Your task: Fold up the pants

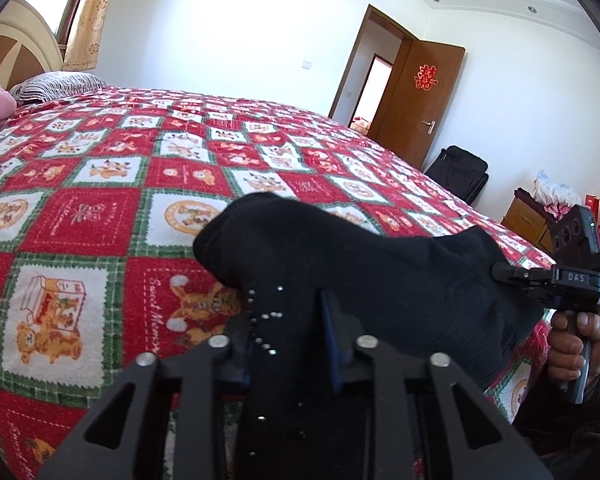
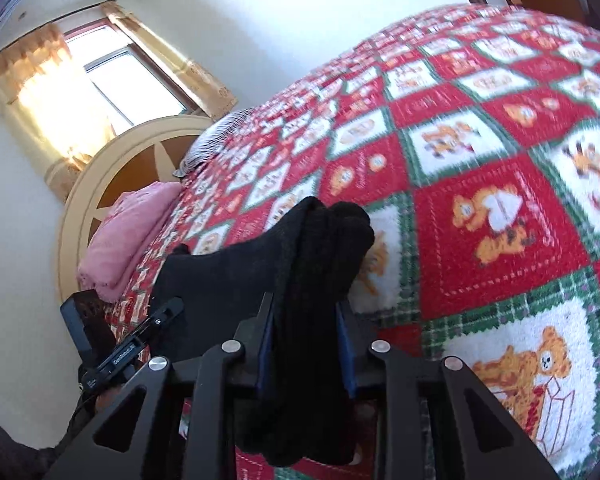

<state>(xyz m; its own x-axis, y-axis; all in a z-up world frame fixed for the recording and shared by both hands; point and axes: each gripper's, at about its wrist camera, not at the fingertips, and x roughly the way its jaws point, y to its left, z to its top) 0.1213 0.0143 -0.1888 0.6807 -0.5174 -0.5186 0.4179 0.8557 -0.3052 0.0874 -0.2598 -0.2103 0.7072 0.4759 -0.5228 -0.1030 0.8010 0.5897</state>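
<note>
Black pants (image 1: 340,264) bunched between left gripper (image 1: 288,320) fingers, pinched; right gripper (image 2: 306,312) pinching thick fold too. Cloth humps beyond both tips over quilt (image 1: 100,208). Advice: lift together, keep span taut, lay edges aligned.

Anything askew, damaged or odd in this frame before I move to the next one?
Nothing stands out. The black pants are bunched, not flat, between the left gripper and right gripper, both clamped on the fabric above the bedspread. No damage or spill is visible.
</note>
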